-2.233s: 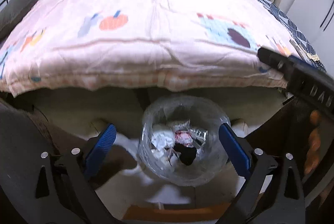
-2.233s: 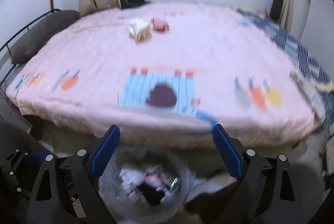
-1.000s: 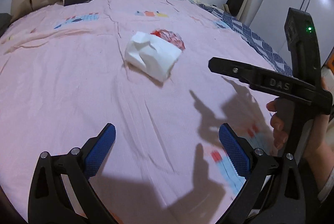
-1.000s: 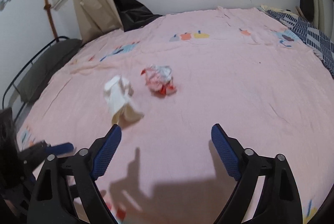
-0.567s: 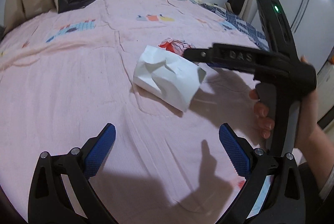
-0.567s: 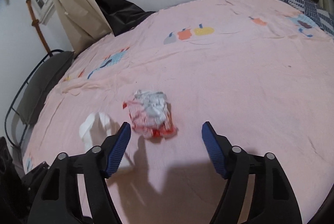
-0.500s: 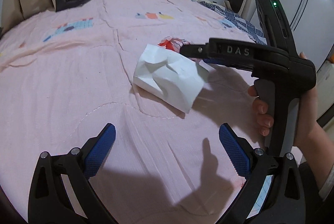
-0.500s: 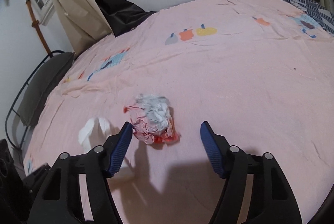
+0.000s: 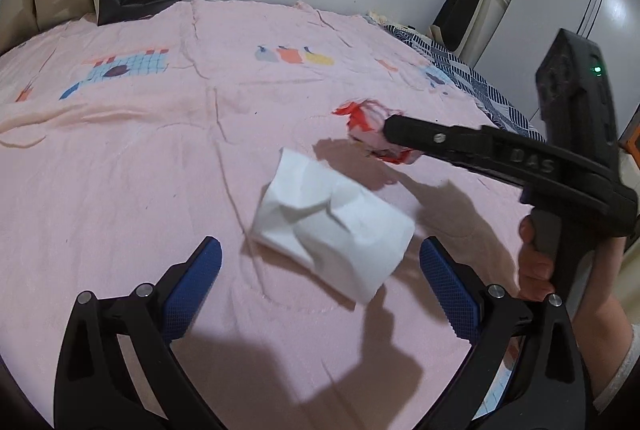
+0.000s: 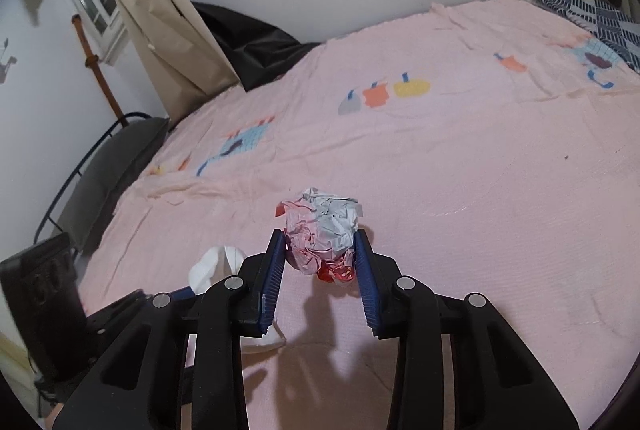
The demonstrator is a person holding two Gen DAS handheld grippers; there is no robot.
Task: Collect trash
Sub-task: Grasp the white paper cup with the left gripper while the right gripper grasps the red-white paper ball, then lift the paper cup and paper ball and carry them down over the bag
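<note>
With the right tongs [image 10: 319, 257] clamped on the crumpled red-and-white paper wad [image 10: 322, 230] just above the pink bed quilt [image 10: 460, 169], the springy ball could squirt free, while the left tongs [image 9: 320, 278], apart, risk pinching quilt beneath the crumpled white tissue [image 9: 332, 226].

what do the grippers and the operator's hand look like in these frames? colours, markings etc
Both grippers, left gripper and right gripper, are matte black plastic linkages with silver screws and blue ribbed finger pads. The right one, seen from the left wrist view, has embossed "DAS" lettering, a pistol grip and a green LED. The bare right hand shows a whitish cuff.
</note>
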